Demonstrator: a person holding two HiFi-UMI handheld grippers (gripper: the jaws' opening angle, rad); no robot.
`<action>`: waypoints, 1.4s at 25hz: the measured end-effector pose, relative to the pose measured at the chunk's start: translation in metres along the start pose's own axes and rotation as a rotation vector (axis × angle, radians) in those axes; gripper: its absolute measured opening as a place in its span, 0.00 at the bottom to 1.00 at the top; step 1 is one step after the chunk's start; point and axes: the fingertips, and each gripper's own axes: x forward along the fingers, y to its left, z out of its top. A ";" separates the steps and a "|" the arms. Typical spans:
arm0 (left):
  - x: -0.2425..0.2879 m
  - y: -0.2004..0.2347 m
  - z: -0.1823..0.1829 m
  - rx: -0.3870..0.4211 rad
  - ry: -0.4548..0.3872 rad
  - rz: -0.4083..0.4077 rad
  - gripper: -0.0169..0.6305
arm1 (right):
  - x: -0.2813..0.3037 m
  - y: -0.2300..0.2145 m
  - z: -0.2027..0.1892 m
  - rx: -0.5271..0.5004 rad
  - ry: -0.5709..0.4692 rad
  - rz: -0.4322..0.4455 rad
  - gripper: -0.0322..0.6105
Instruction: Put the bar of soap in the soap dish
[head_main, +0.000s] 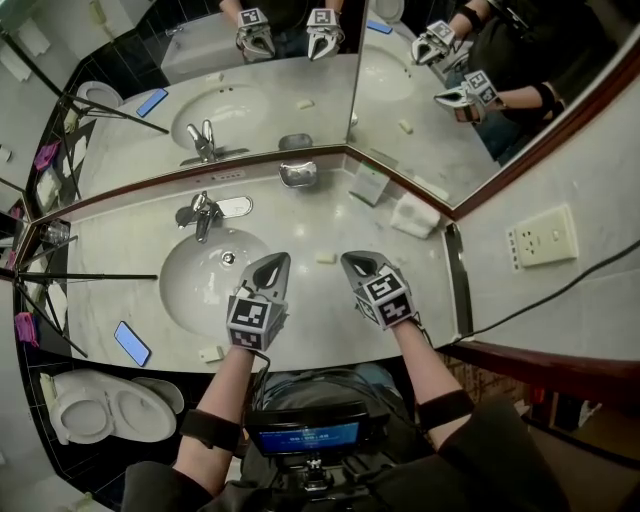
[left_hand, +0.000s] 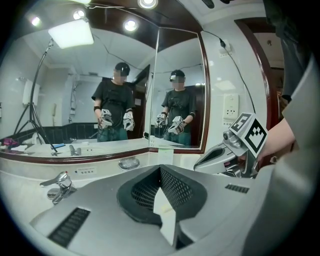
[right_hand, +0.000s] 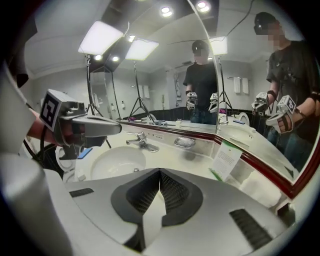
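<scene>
Spotted the bar of soap (head_main: 326, 257) lying flat on the marble counter (head_main: 300, 225), just right of the basin (head_main: 190, 290), roughly between the two gripper tips and touching neither. Tiny in the head view, so can't read more than a pale little block. Can't pin it down in either gripper view. Only get a pale sliver through the slit of the left jaws, too small to call.

Found the soap dish (head_main: 298, 174) well apart from the soap, up against the backsplash under the mirror, right of the faucet (head_main: 205, 212). Too shiny and small to make out the inside.

Got the left gripper (head_main: 277, 262) and right gripper (head_main: 357, 262) hovering side by side over the front of the counter. Both clamped together on nothing, with the pads meeting edge to edge in their own views.

Further out, can see a blue phone (head_main: 132, 343) near the front-left edge. Next to it, a small white lump (head_main: 210, 353), impossible to identify. Toward the right corner, a standing card (head_main: 370, 183) and a folded white towel (head_main: 415, 215). Down at the lower left, a toilet (head_main: 100, 405).
</scene>
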 end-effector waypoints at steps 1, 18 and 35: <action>0.001 0.000 -0.002 -0.004 0.003 0.000 0.03 | 0.003 0.001 -0.001 -0.040 0.025 -0.001 0.08; 0.019 0.005 -0.040 -0.060 0.017 0.034 0.03 | 0.102 0.013 -0.086 -0.714 0.497 0.227 0.46; 0.014 0.009 -0.060 -0.112 0.011 0.057 0.03 | 0.147 0.003 -0.135 -0.709 0.703 0.310 0.34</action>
